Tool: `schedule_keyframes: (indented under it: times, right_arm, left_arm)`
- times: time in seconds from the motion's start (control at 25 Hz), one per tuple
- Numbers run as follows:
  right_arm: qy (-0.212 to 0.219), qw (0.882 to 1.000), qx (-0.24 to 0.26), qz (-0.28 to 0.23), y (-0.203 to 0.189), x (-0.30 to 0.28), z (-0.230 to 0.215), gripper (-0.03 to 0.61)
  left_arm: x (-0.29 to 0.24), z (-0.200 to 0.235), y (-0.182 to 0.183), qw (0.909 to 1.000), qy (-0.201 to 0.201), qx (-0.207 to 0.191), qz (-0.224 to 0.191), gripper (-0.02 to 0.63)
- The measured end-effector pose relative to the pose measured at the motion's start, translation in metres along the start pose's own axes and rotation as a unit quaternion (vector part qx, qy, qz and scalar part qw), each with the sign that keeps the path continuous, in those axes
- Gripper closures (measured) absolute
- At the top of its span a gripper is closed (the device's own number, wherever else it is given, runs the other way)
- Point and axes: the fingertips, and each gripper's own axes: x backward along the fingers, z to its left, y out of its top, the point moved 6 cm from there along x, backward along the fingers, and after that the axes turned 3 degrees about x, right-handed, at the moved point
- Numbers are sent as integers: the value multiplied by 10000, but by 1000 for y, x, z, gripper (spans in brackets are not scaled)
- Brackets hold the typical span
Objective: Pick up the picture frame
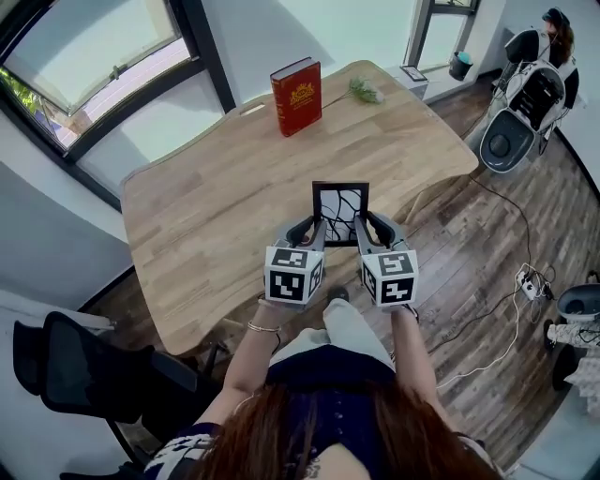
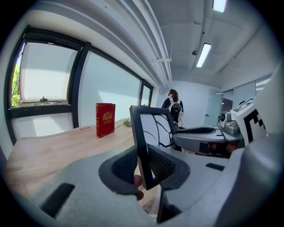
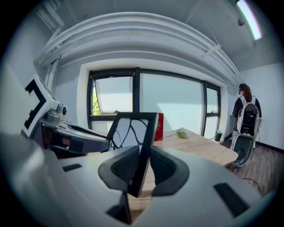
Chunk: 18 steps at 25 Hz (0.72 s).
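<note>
The picture frame (image 1: 339,213) is black with a white pane crossed by black curved lines. It hangs upright above the near edge of the wooden table (image 1: 206,206), held from both sides. My left gripper (image 1: 312,227) is shut on the frame's left edge (image 2: 141,146), which sits between its ribbed pads. My right gripper (image 1: 364,225) is shut on the frame's right edge (image 3: 144,148). In the left gripper view the right gripper's body (image 2: 204,139) lies just beyond the frame.
A red book (image 1: 296,97) stands upright at the table's far side, with a small green sprig (image 1: 366,90) to its right. A black office chair (image 1: 75,370) stands at the lower left. A person with a backpack (image 1: 553,28) and white equipment (image 1: 520,103) are at the far right. Cables and a power strip (image 1: 530,281) lie on the floor.
</note>
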Motion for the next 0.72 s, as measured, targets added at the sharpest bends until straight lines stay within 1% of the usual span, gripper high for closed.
schedule_keyframes:
  times: [0.28, 0.72]
  right_arm:
    - [-106, 9997, 94, -216, 18, 23, 16, 500]
    - [-224, 9972, 297, -656, 53, 52, 21, 500]
  left_arm:
    - [28, -6, 12, 9997, -12, -137, -196, 523]
    - [57, -19, 43, 9979, -54, -258, -590, 523]
